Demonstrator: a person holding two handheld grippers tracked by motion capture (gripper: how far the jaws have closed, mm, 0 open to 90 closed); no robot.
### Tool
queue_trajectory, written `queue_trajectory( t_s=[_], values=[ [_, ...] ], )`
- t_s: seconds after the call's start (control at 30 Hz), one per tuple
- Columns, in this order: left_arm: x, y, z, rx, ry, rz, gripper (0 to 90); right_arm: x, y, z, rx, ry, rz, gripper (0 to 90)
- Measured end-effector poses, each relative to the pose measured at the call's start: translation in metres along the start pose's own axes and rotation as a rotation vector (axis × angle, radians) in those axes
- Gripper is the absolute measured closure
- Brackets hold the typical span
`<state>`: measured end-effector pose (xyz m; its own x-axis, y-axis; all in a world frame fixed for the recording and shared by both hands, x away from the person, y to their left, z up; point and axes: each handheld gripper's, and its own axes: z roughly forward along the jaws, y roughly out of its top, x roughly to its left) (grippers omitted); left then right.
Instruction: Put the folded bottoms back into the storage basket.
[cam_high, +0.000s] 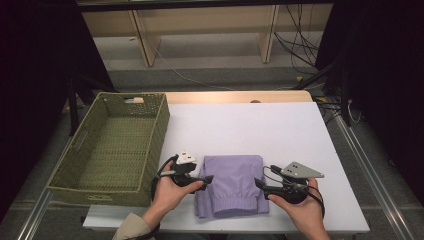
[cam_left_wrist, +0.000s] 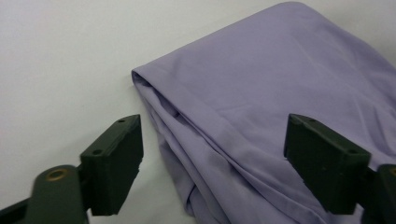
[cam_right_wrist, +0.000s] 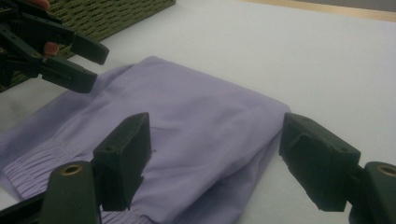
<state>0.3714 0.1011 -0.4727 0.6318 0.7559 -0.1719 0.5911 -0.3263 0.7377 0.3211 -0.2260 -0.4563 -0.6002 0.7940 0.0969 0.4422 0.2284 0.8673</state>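
Jaws of both grippers, left gripper and right gripper, gape empty, flanking the folded lilac trousers for lifting toward the wicker basket.

Folded garment: lilac cloth, smooth, matt, soft creases; ribbed elastic band at near edge. Basket at table's left edge: green woven fibre, rough, matt. Table top: white, smooth, matt; pale wood strip along far edge. Left gripper and right gripper: black plastic jaws, matt, brass-look screw inserts.
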Motion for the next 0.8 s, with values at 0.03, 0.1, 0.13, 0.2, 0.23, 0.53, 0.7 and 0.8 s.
queue_trajectory(
  t_s=[0.03, 0.1, 0.13, 0.2, 0.23, 0.53, 0.7, 0.8],
  values=[
    [0.000, -0.001, 0.001, 0.005, 0.000, -0.002, 17.0, 0.000, 0.000, 0.000, 0.000, -0.003, 0.002, 26.2],
    [-0.001, -0.003, 0.003, 0.015, -0.009, -0.010, 16.4, 0.000, 0.000, -0.001, 0.003, -0.006, 0.001, 26.2],
    [-0.002, -0.004, 0.004, 0.016, -0.011, -0.011, 16.2, 0.000, 0.000, -0.001, 0.001, -0.004, 0.000, 26.2],
    [-0.004, -0.005, 0.006, 0.025, -0.014, -0.007, 16.1, 0.001, 0.000, 0.000, 0.009, -0.002, -0.007, 26.2],
    [-0.004, -0.006, 0.007, 0.025, -0.015, -0.011, 16.1, 0.002, 0.000, 0.001, 0.007, -0.001, -0.005, 26.2],
    [-0.002, -0.006, 0.014, 0.032, -0.013, -0.047, 16.0, 0.001, -0.001, 0.002, 0.019, 0.002, -0.012, 26.3],
    [-0.004, -0.009, 0.019, 0.048, 0.007, -0.032, 16.1, 0.003, -0.001, 0.002, 0.019, 0.004, -0.013, 26.5],
    [-0.009, -0.010, 0.023, 0.055, 0.039, 0.003, 16.5, 0.004, -0.001, 0.002, 0.029, 0.008, -0.016, 26.7]
  ],
)
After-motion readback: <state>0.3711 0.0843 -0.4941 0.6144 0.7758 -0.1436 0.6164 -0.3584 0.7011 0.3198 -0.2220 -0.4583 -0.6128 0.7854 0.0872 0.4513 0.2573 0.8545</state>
